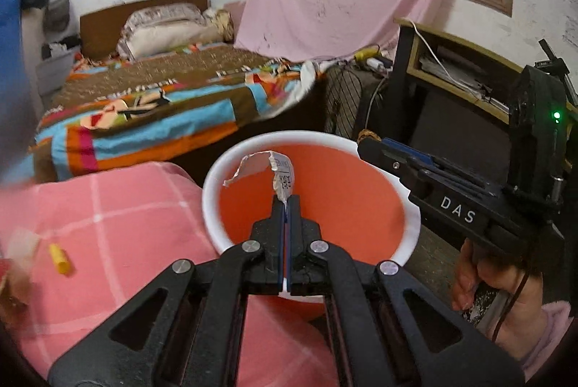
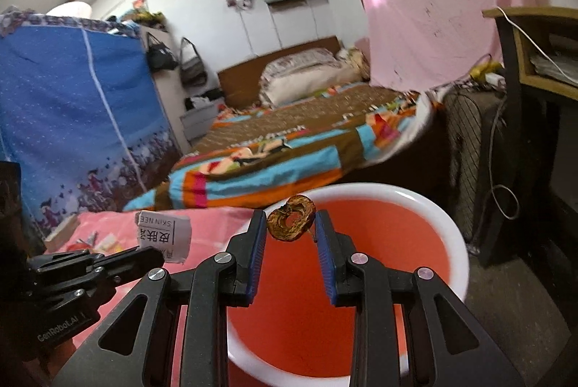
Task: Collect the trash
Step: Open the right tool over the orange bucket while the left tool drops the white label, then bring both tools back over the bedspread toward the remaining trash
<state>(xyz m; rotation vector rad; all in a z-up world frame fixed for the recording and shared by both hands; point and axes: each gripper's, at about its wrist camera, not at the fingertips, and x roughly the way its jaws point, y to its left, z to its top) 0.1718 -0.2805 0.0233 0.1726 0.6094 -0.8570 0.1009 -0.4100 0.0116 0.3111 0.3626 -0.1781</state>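
Left wrist view: left claw at centre, clamped tight on a torn wrapper held over the bin, orange inside with a white rim. Right claw at right edge of the bin's rim, tips hidden, gripped by a hand at lower right. Yellow cap lying on the pink blanket at left.

Right wrist view: right claw at centre, clamped on a brown ring above the bin. Left claw at lower left, holding the wrapper over the blanket. Bed behind, mid-frame.
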